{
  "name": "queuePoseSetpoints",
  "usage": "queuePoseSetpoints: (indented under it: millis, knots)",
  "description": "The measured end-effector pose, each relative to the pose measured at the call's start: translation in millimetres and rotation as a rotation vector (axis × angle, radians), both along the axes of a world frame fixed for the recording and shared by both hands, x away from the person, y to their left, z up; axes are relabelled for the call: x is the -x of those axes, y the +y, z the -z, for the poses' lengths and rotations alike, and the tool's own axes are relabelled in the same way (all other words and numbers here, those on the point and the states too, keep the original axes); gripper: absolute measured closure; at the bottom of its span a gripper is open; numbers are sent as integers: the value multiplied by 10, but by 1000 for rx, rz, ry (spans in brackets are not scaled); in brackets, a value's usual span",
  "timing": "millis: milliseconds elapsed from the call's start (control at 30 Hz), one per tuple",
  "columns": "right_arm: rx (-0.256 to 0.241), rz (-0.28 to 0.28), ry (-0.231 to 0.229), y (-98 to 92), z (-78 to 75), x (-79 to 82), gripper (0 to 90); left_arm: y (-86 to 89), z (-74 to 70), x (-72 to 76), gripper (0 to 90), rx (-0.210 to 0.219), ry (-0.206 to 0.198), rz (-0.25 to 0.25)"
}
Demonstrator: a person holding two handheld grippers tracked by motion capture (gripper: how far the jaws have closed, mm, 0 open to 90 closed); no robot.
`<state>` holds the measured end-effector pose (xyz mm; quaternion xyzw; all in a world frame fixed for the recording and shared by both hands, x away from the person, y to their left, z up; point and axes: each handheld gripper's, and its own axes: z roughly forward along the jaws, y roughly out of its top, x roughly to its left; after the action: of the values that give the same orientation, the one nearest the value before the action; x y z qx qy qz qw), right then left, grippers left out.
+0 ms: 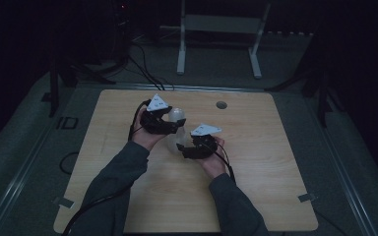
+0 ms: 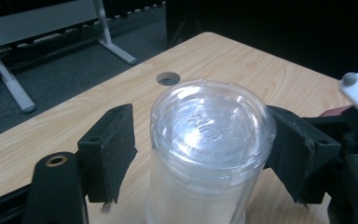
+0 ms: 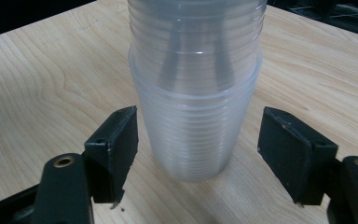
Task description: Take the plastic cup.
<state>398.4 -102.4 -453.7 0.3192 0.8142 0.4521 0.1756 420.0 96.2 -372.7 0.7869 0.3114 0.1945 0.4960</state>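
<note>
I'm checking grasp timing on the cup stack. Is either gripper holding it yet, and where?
Not yet, it seems. The left gripper brackets the top of the clear cup stack, the right gripper its lower part; both sets of jaws stand open with gaps.

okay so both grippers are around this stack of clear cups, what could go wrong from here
1. The stack of clear cups is tall and narrow, so a sideways nudge from the open right gripper at its base could tip it.
2. The left gripper brackets the top cup; squeezing may buckle the thin plastic.
3. Nested cups may stick, so several could lift together.
</note>
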Motion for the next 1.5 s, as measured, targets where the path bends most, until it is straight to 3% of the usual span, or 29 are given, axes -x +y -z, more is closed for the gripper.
queuePoseSetpoints:
  millis: [233,367,733,1500]
  knots:
    - [0,4,-1,36,14,-43,225,-13,-20,8,347,-3,-1,9]
    - [-2,-15,-13,70,26,-64,204,-18,-9,1,330,4,2,12]
    - [-2,-25,-56,156,10,-88,204,-30,3,2,376,11,6,1]
    - [-3,-17,-67,165,33,-94,238,-11,-73,9,387,29,2,4]
